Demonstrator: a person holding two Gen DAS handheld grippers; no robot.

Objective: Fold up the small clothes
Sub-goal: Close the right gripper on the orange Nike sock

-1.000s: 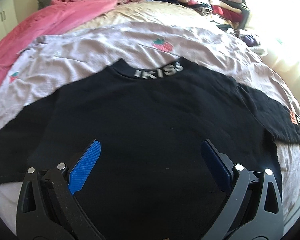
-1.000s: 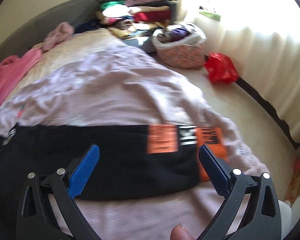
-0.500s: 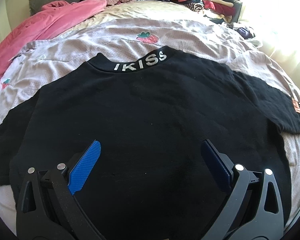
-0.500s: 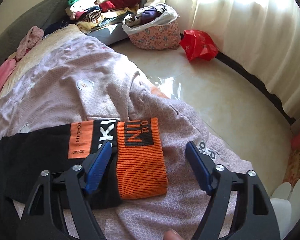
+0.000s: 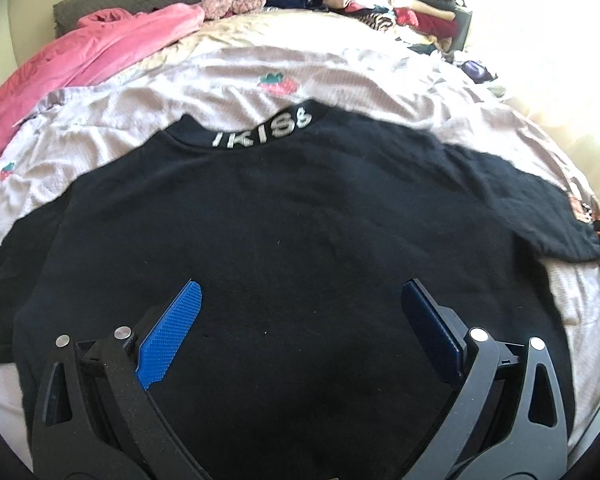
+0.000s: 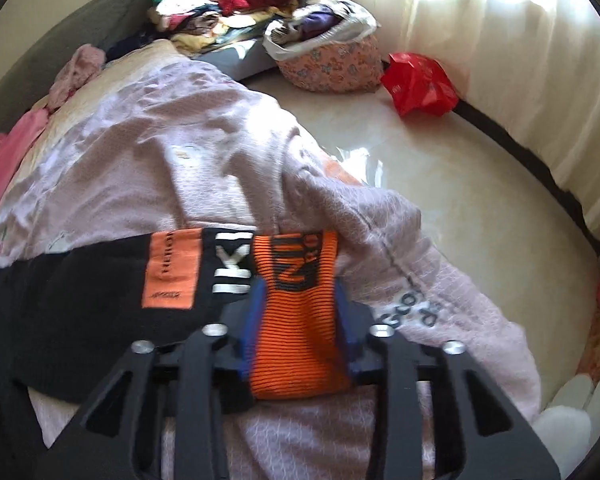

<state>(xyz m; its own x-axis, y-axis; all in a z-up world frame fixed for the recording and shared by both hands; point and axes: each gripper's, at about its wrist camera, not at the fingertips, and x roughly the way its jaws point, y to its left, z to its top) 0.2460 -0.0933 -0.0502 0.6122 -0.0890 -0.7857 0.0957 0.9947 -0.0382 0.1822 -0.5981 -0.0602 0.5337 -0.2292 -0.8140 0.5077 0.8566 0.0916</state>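
A black sweatshirt (image 5: 292,216) lies spread flat on the bed, its collar lettered in white at the far side. My left gripper (image 5: 300,316) is open and empty, hovering over the sweatshirt's lower body. In the right wrist view the sweatshirt's right sleeve (image 6: 80,292) stretches left, with an orange patch and an orange ribbed cuff (image 6: 296,312). My right gripper (image 6: 298,304) is shut on that cuff at the bed's right edge.
A pale lilac sheet (image 5: 140,120) covers the bed. A pink garment (image 5: 92,56) lies at the far left. Folded clothes are stacked (image 5: 396,4) behind the bed. On the floor stand a floral basket (image 6: 332,60) and a red bag (image 6: 420,84), near a white curtain (image 6: 520,80).
My right gripper has moved onto the orange cuff and closed on it. My left gripper has stayed open over the sweatshirt with only a slight shift of view.
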